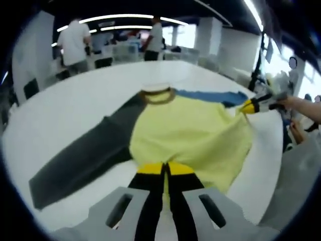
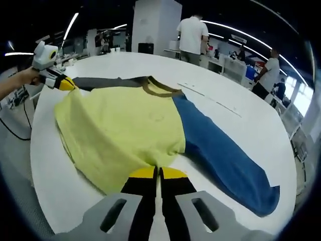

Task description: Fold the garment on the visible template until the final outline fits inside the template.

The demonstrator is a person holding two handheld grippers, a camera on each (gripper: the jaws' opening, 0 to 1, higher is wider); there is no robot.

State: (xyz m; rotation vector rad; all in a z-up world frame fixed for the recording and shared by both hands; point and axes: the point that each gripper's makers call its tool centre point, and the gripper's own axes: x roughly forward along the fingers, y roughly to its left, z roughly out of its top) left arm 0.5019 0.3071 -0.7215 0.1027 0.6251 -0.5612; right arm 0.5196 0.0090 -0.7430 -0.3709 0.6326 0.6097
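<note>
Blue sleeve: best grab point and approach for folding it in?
Grip the blue sleeve near its cuff end, which lies flat and free on the white table. Come in low from the table's open side, probably with the right gripper, now closed at the yellow body's edge.

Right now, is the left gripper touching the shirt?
Touching. In the left gripper view, the left gripper has its jaws closed together over the yellow shirt's edge, cloth pinched between the tips.
</note>
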